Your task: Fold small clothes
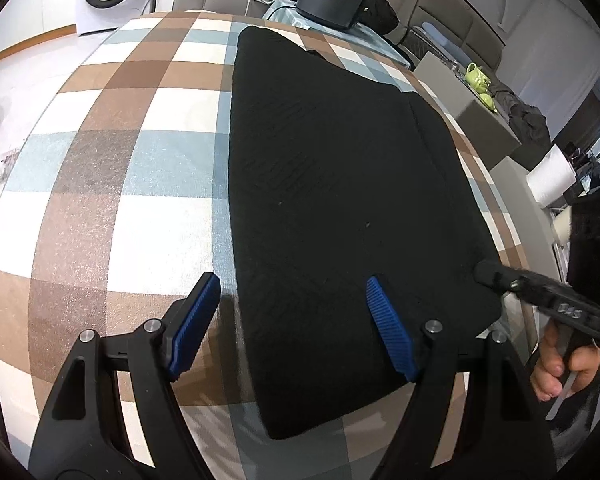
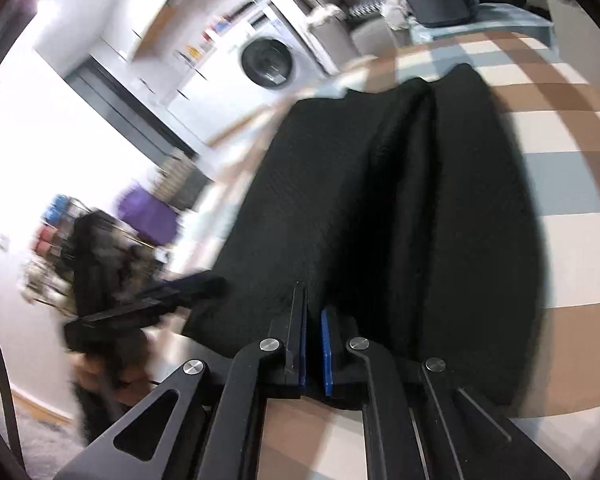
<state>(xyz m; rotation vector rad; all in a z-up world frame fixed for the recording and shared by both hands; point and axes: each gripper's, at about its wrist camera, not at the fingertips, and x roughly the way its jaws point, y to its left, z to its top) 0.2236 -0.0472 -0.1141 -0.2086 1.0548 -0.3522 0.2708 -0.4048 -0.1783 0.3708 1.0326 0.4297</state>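
Left hand-held gripper (image 1: 292,320) spread wide above black garment (image 1: 340,184), right hand-held gripper (image 2: 313,312) clenching its edge

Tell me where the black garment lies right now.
In the left wrist view, the black garment lies flat on the checked tablecloth, right of centre, below the black bag.

bright, even daylight; fisheye bending with dark corners in both views. the right wrist view is motion-blurred, worst at left, with blown-out white upper left.
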